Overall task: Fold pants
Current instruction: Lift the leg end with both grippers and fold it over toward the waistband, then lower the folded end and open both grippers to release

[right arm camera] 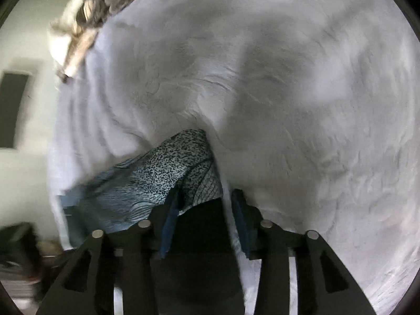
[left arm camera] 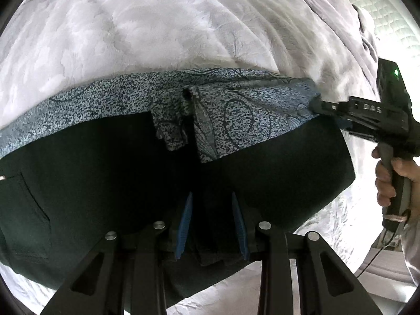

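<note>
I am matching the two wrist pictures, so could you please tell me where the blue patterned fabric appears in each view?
Left wrist view: the blue patterned fabric runs as a band across the middle, above the dark pants.
Right wrist view: it sits lower left of centre, reaching the right gripper.
Shared landmark: the pale textured bedspread beneath.

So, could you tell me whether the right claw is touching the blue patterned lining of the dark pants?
Touching: the left wrist view shows the right claw meeting the corner of the blue patterned lining with no gap.
</note>
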Demonstrator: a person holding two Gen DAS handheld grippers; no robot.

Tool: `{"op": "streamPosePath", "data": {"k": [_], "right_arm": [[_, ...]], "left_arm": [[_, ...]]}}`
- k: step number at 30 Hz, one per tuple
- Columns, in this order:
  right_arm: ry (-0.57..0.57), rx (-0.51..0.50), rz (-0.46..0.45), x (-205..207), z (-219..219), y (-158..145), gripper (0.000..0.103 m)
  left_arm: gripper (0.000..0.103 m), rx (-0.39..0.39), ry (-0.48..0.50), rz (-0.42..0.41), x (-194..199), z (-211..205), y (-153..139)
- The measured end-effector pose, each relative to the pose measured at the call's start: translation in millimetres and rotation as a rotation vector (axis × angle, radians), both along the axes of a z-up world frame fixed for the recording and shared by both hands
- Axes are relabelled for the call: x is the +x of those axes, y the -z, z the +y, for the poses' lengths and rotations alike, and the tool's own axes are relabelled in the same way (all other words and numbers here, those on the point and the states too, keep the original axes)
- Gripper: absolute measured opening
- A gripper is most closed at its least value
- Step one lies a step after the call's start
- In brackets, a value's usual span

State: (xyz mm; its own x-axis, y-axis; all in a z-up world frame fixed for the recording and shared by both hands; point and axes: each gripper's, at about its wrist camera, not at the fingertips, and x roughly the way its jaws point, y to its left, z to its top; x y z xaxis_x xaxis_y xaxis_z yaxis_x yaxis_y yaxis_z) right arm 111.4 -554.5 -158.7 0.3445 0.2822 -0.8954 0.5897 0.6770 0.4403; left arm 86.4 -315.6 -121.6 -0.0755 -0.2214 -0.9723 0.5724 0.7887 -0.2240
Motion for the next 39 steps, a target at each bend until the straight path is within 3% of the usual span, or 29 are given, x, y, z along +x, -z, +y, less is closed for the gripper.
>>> {"op": "streamPosePath", "data": {"k": [4,7,9,11,15,19,24,28,33,39], "right_arm": [[-0.09,-0.252,0.054,12,28,-32,0.048],[-0.117,-0.411,0.045,9,51,-68,0.048],[-0.127,-0.365,-0.029,9,64,-83,0.043],[-0.169,-0.218,-0.093,20,85,-84,0.034],[-0.203,-0.073,-0.132,54,127,-61,0.027],[-0.127,0.14,-0.108,66,146,-20,0.027],[-0.179,0.188,-0.132,53,163,-37,0.029],[-0.216,0.113,-0.091,29,175,-54,0.032],[-0.177,0.053,-0.046,-3,187,-64,0.036],[-0.114,0.054,0.052,-18,197,-47,0.042]], "left_arm": [[0.035,-0.009,0.002,-0.001,0,3,-4],[0.069,0.029,-0.006,-0.068,-2,9,-12],[0.07,0.016,-0.018,-0.08,-2,17,-16],[0.07,0.019,-0.032,-0.059,-1,27,-16],[0.07,0.051,-0.051,-0.074,-1,47,-20],[0.07,0.082,-0.081,-0.084,-2,72,-24],[0.07,0.112,-0.126,-0.072,0,98,-22],[0.07,0.129,-0.148,-0.071,-3,113,-25],[0.07,0.154,-0.144,-0.085,-13,130,-32],[0.07,0.182,-0.142,-0.073,-26,164,-36]]}}
